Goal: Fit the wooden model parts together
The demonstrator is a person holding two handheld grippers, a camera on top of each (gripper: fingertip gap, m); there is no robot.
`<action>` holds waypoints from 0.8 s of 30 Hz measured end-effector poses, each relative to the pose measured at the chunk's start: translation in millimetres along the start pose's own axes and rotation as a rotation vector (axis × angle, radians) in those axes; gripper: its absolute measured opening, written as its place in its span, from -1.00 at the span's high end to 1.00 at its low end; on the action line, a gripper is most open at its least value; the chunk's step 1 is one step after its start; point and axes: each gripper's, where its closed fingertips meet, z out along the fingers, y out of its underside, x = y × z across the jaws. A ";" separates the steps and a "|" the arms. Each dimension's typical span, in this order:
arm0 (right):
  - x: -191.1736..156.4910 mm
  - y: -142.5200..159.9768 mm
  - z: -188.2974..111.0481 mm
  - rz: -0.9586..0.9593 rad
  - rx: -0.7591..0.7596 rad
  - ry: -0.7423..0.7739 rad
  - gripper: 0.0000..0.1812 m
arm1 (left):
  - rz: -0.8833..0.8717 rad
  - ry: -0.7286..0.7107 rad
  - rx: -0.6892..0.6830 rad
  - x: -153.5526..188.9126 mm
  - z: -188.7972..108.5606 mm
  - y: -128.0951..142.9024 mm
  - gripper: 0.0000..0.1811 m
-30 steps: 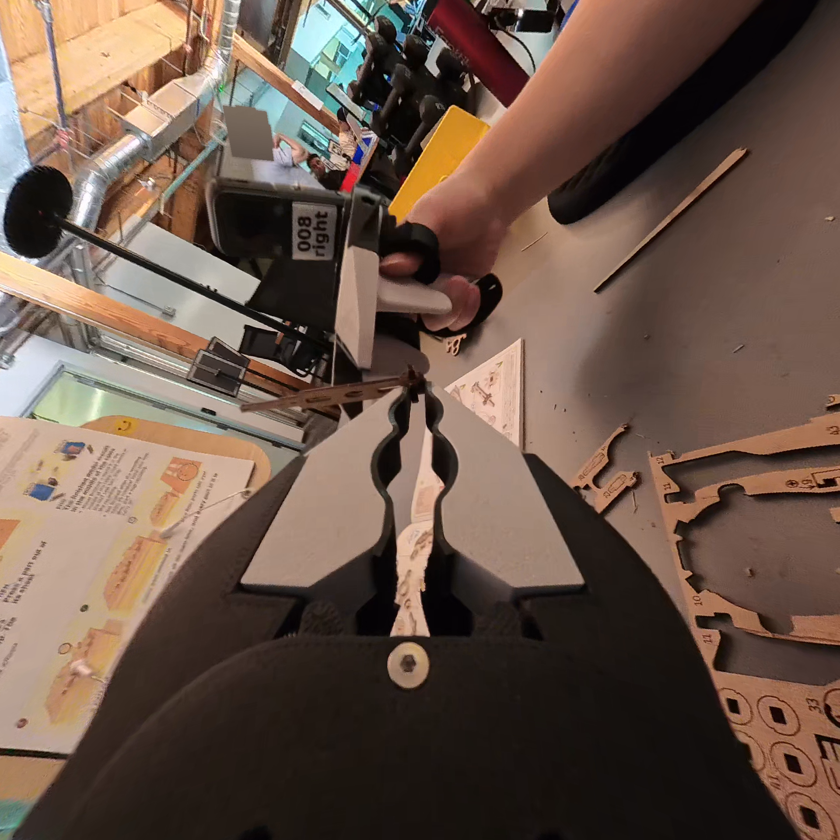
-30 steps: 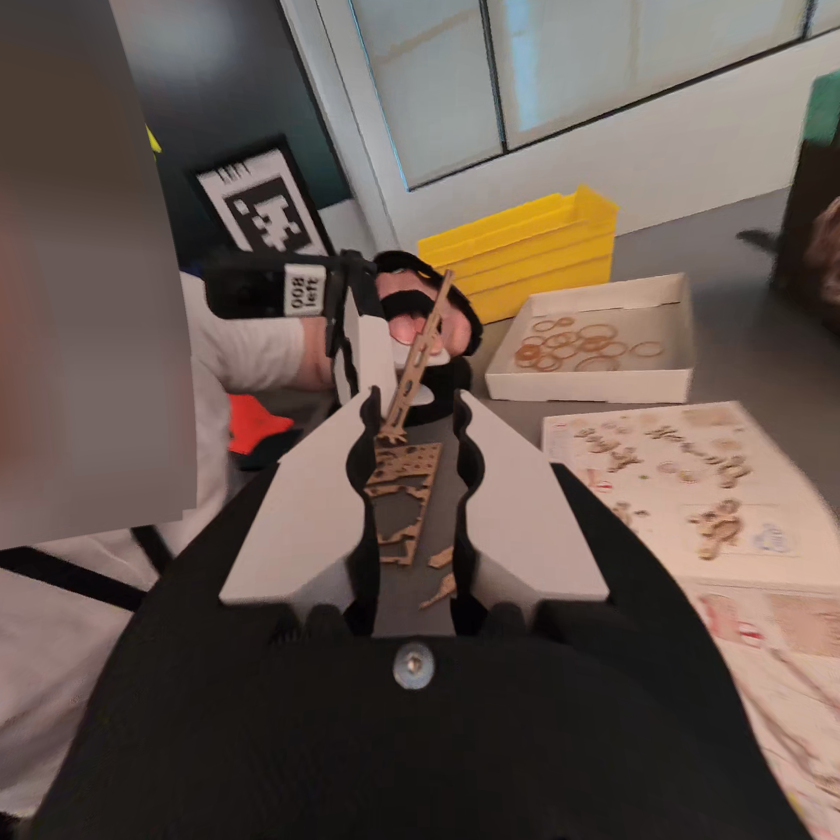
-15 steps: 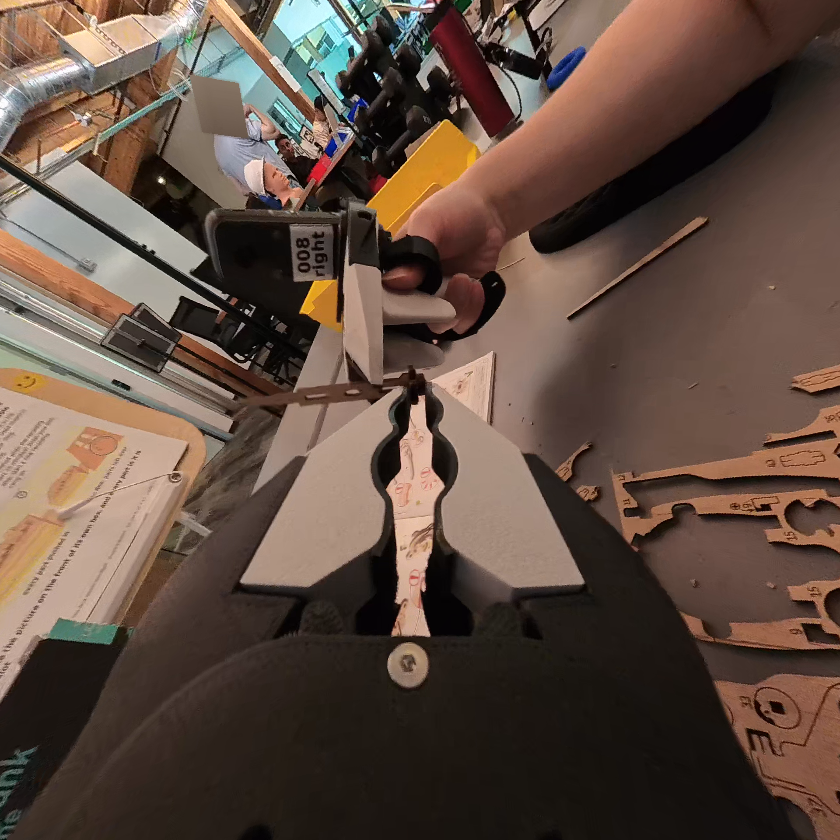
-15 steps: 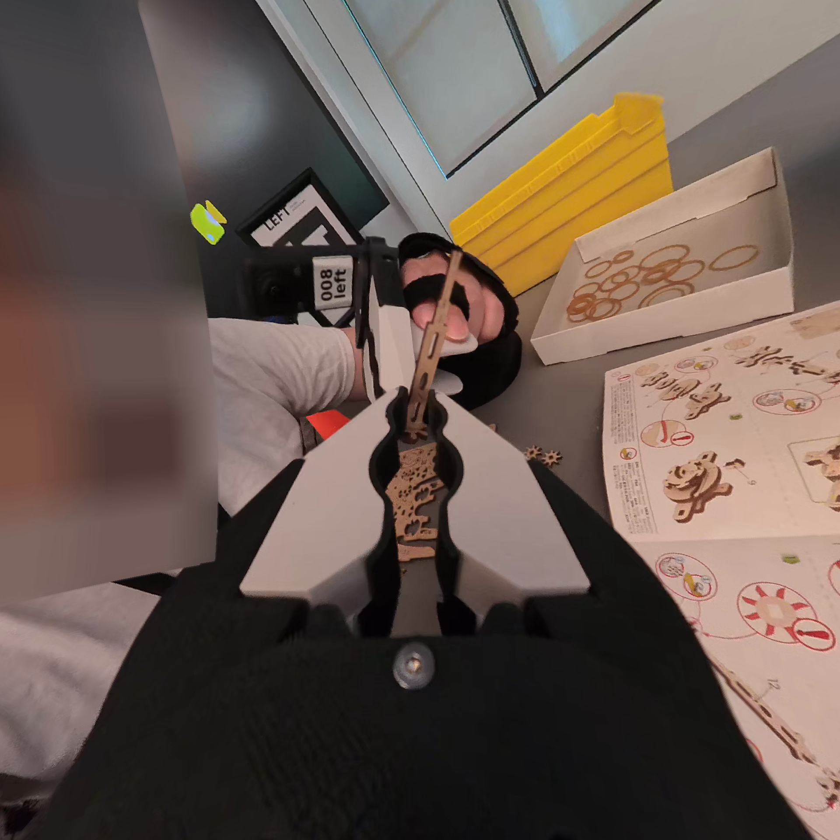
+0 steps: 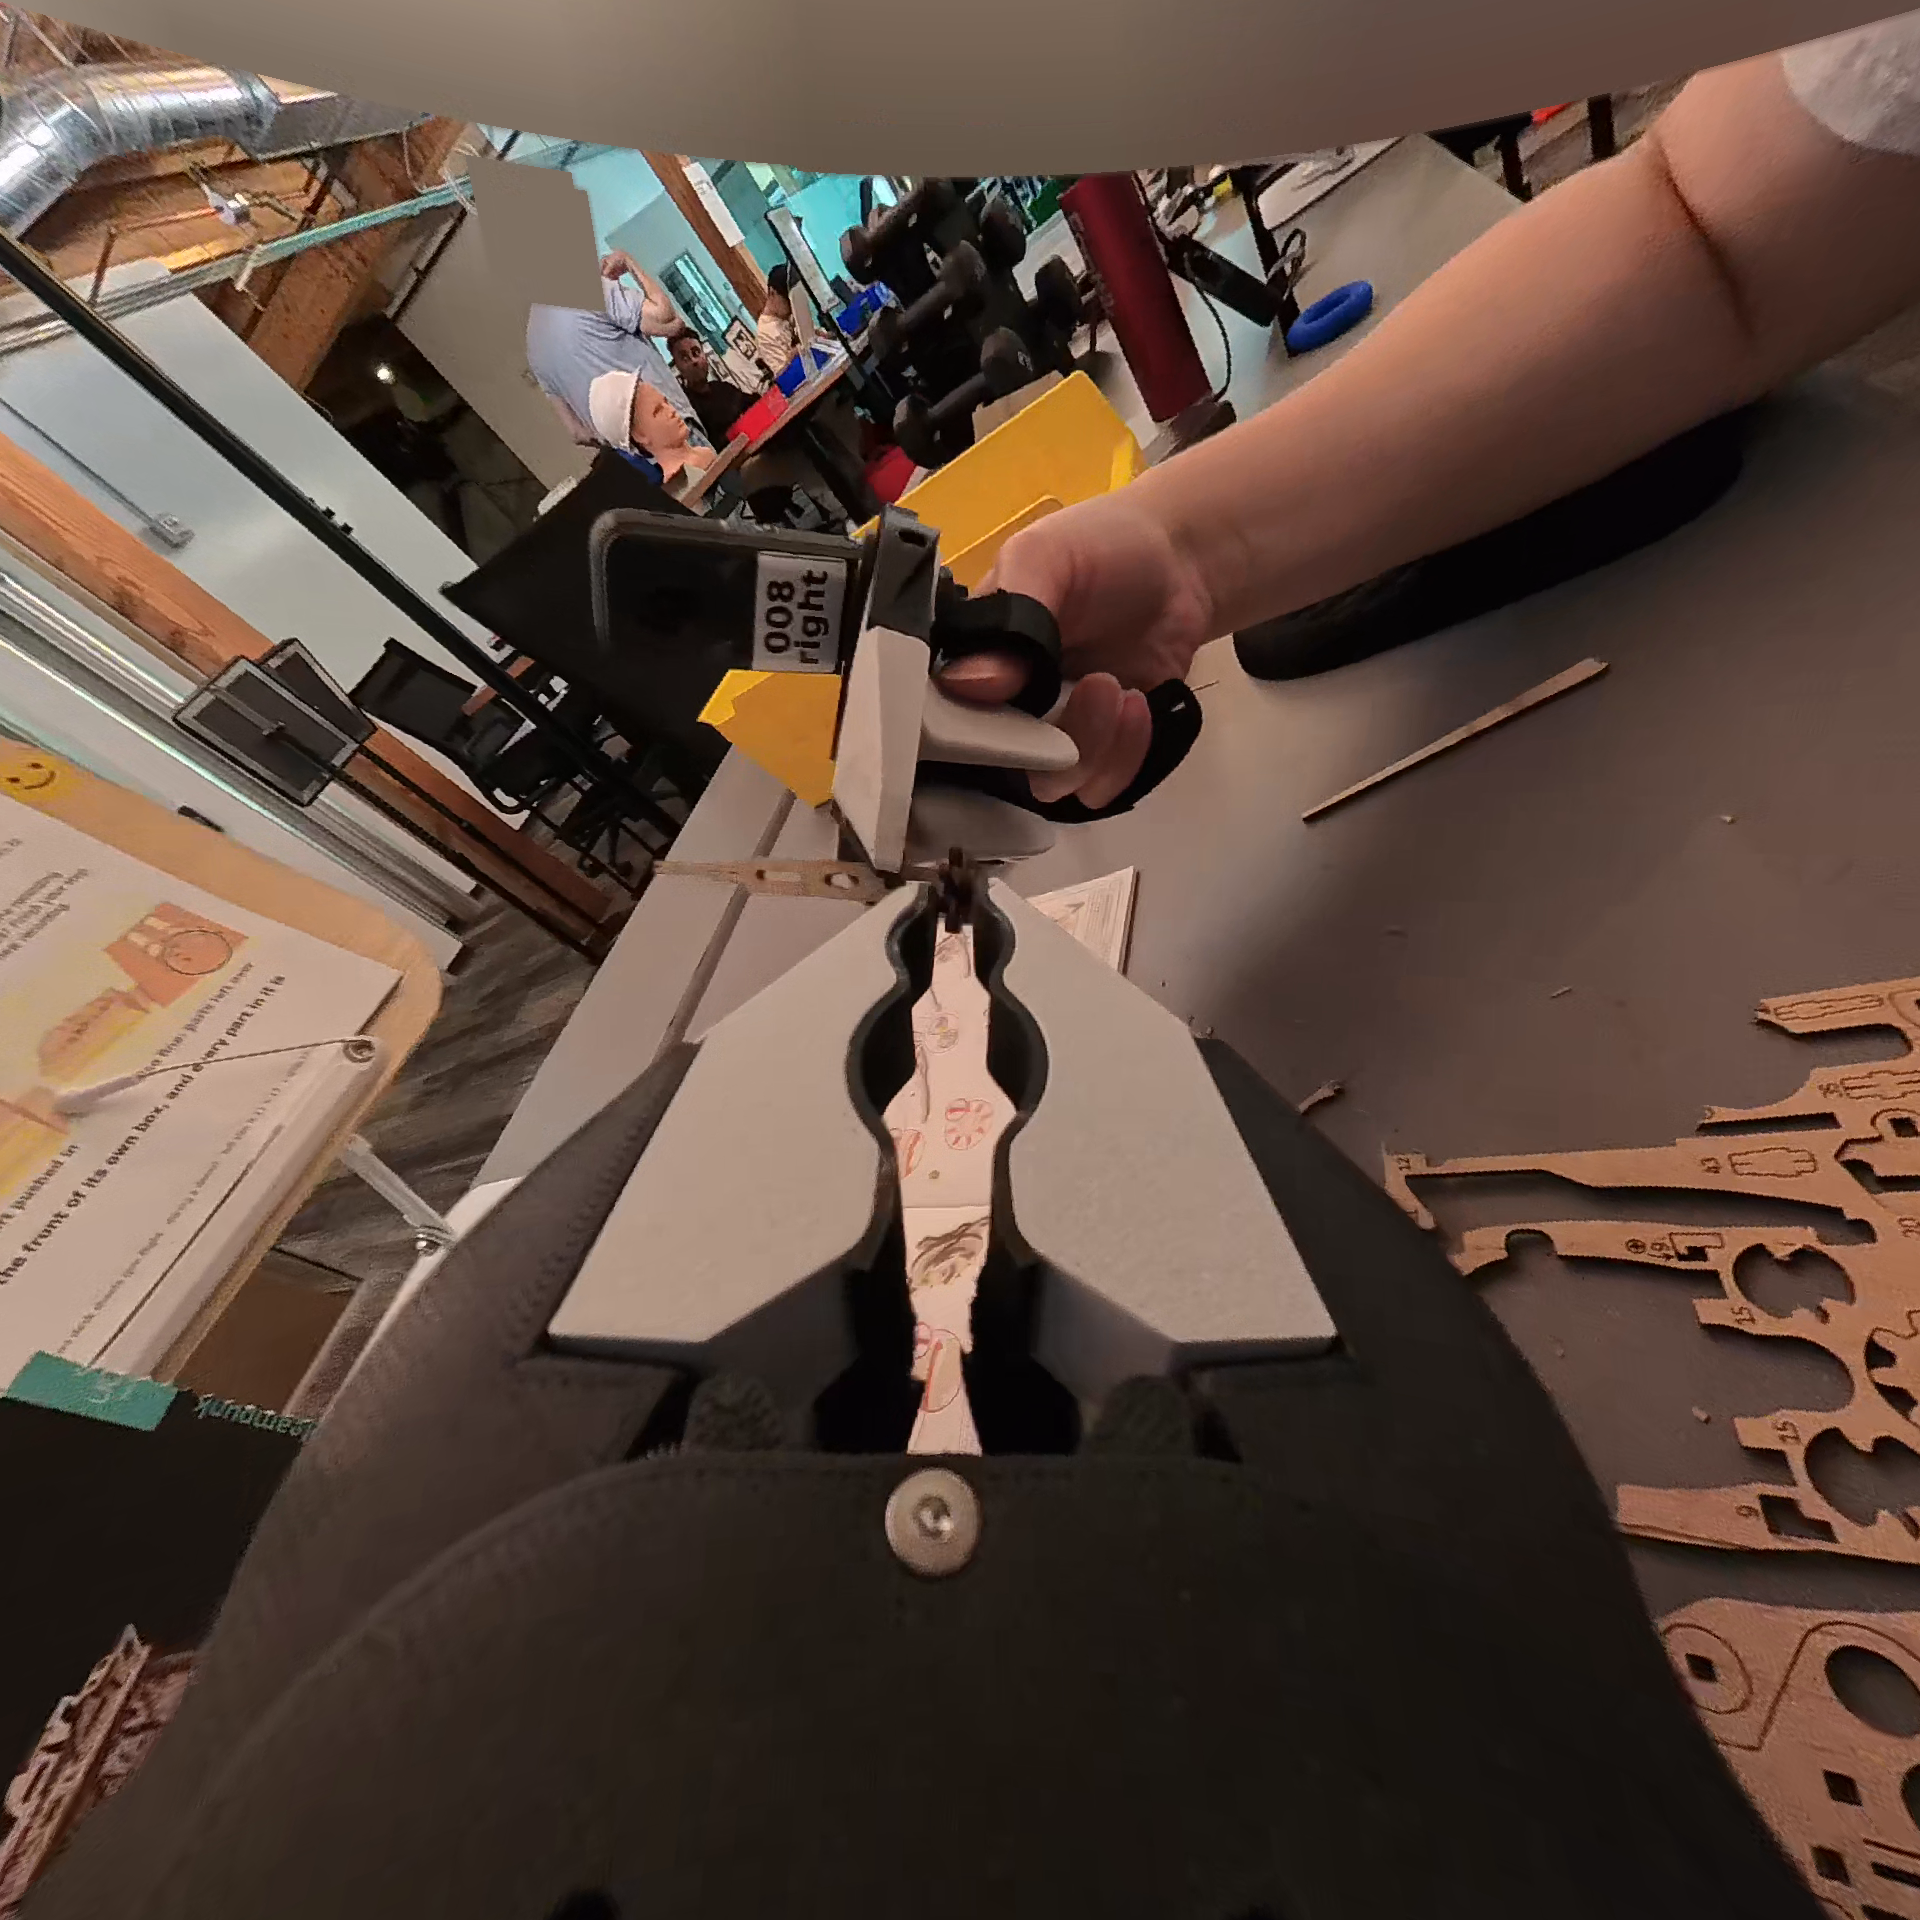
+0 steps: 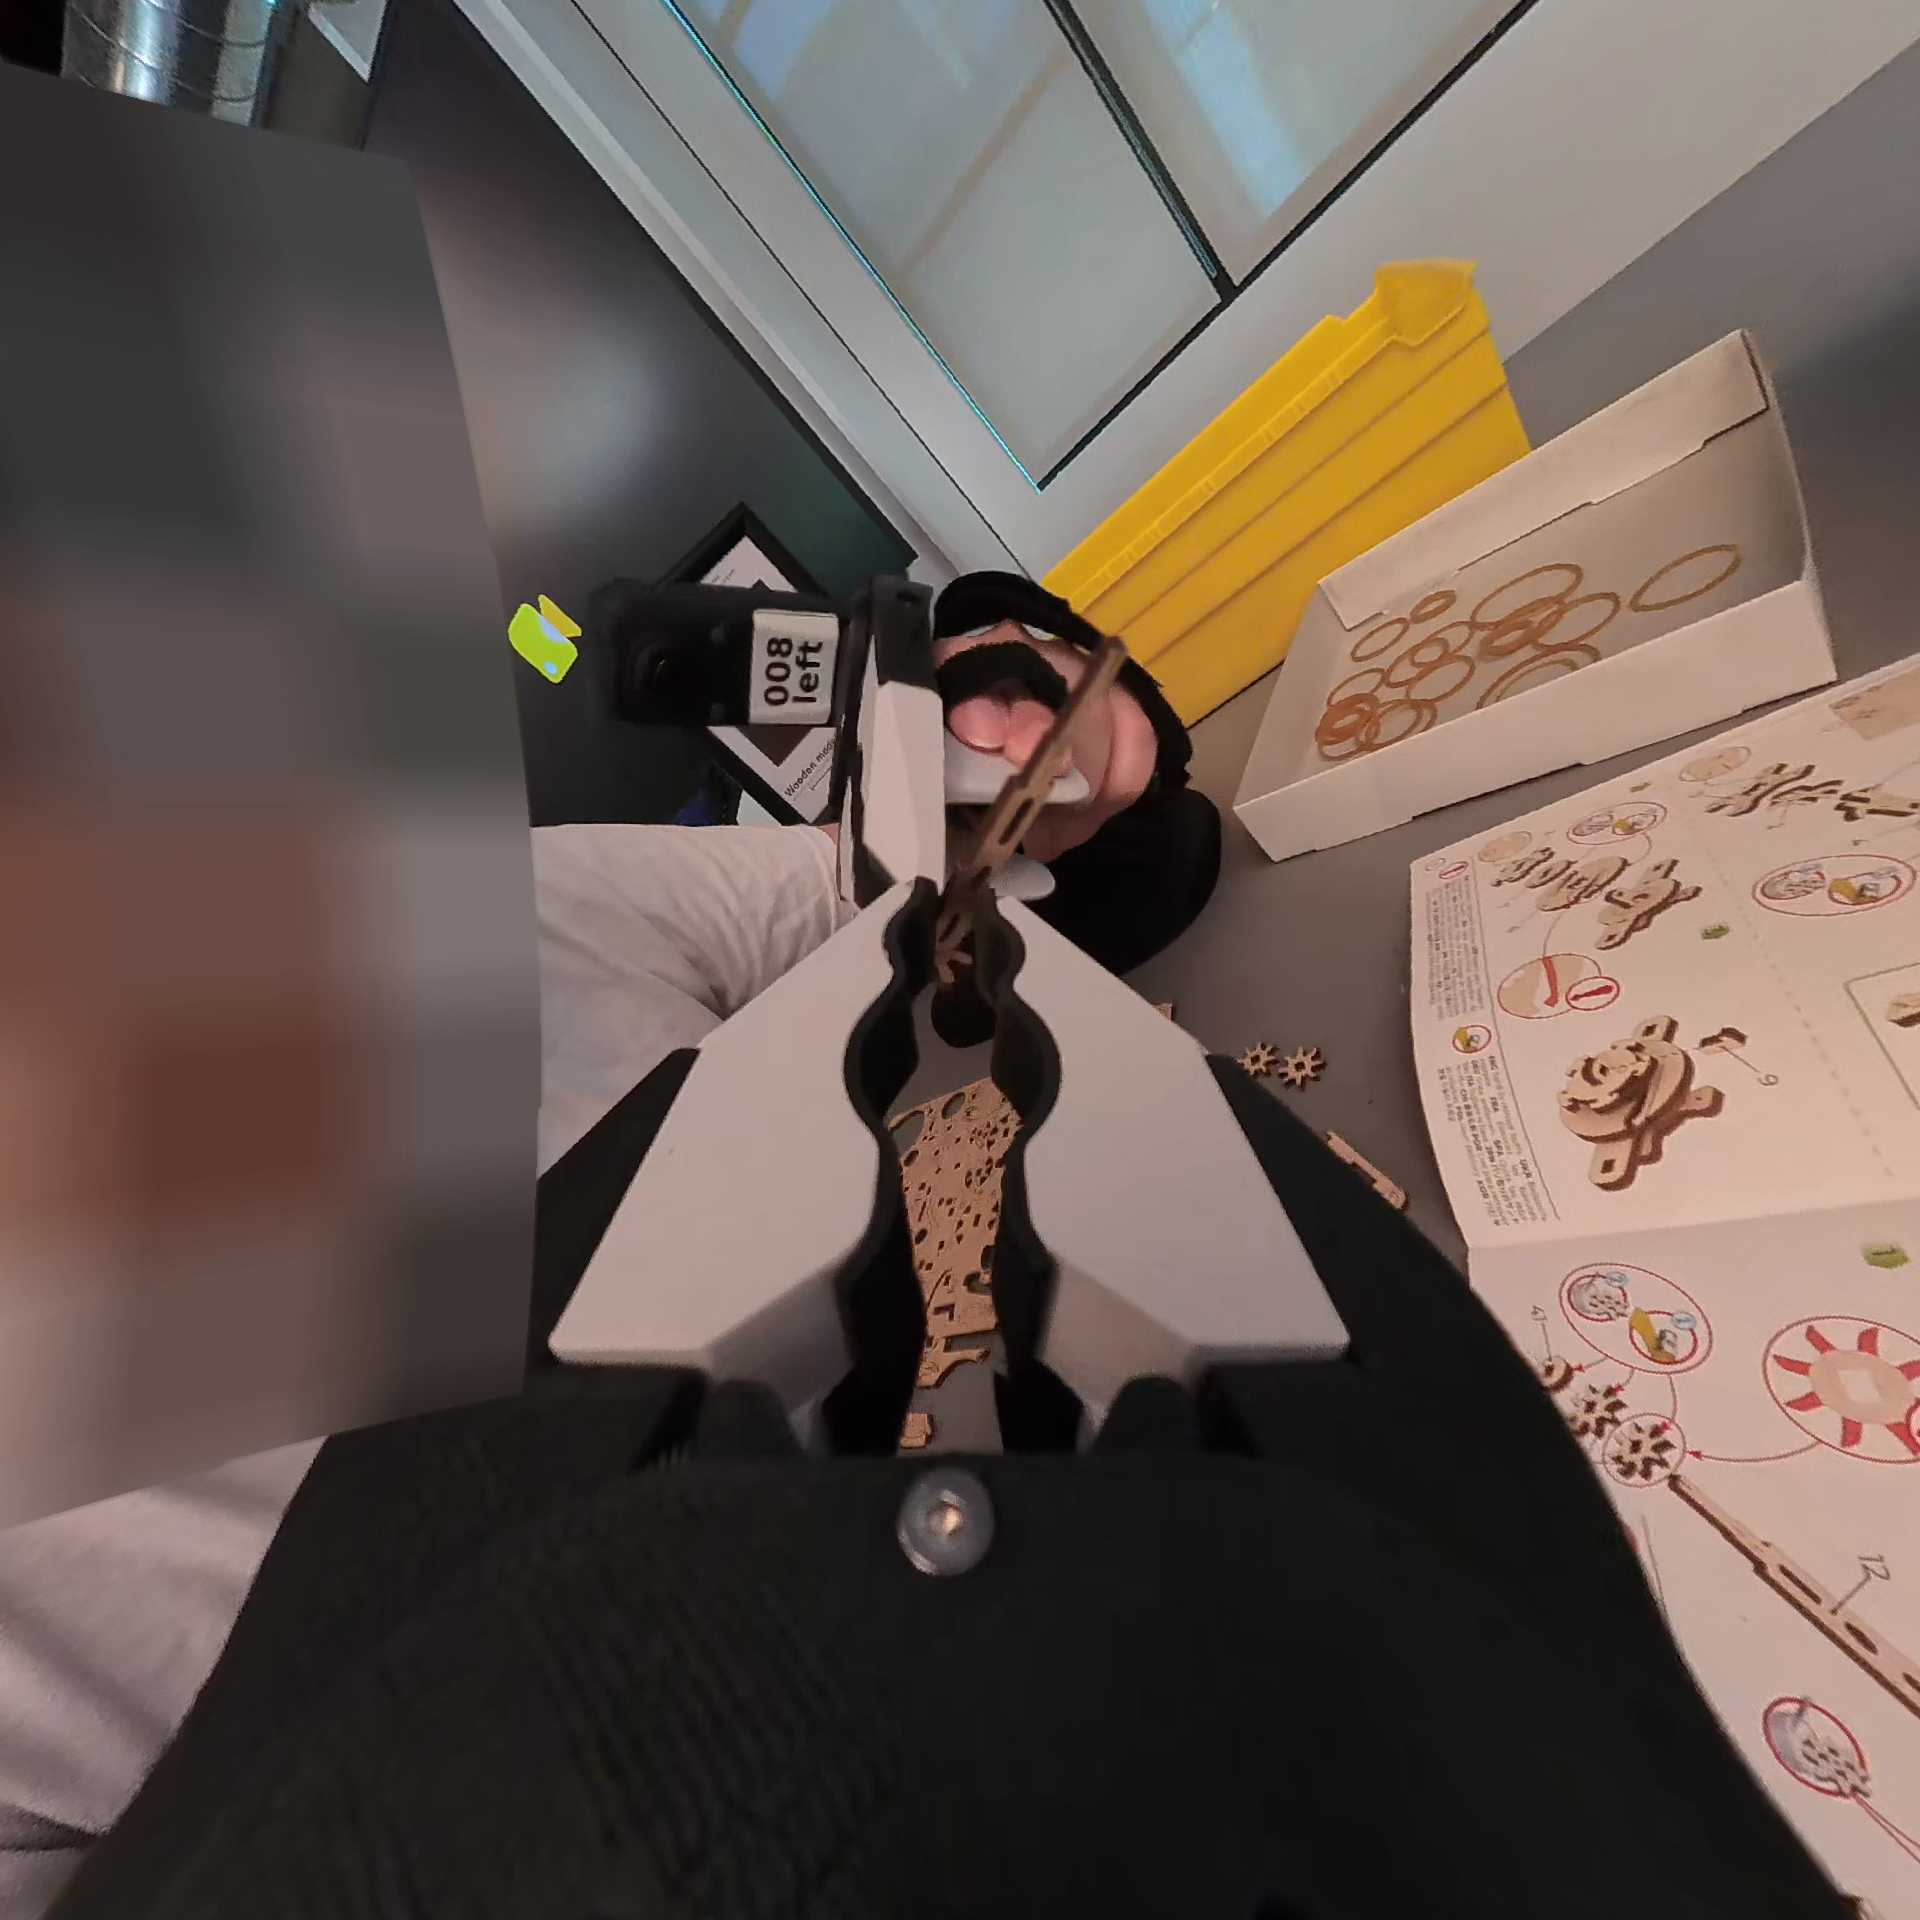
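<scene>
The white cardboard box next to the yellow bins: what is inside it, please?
The white cardboard box holds a loose pile of thin tan rings on its floor. The near wall hides the front strip of the floor, so anything lying there cannot be seen.

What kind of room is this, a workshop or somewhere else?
Probably a shared workshop or lab that also serves other uses. A grey worktable carries laser-cut wooden sheets and an instruction sheet, a rack of dumbbells stands behind, and bare metal ducting runs overhead.

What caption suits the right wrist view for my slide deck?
Right gripper and left gripper meet tip to tip around a slotted wooden strip.
</scene>
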 end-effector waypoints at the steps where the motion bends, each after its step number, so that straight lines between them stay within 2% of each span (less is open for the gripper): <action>1: 0.1 0.3 0.1 0.002 -0.002 0.000 0.95 | -0.010 0.010 -0.003 0.4 -0.1 0.4 0.95; 12: -8.4 -1.6 3.2 -0.055 0.024 -0.070 0.93 | 0.147 -0.040 -0.016 2.9 -0.3 -2.7 0.95; 18: 8.0 2.8 0.0 -0.062 -0.029 0.049 0.91 | 0.445 -0.120 -0.214 0.5 4.0 20.5 0.96; 21: 24.0 2.2 -4.7 -0.070 -0.036 0.161 0.89 | 0.605 -0.141 -0.337 1.7 7.6 36.3 0.96; 24: 29.2 8.0 -2.7 -0.064 -0.071 0.199 0.94 | 0.647 -0.127 -0.397 6.2 11.0 45.0 0.95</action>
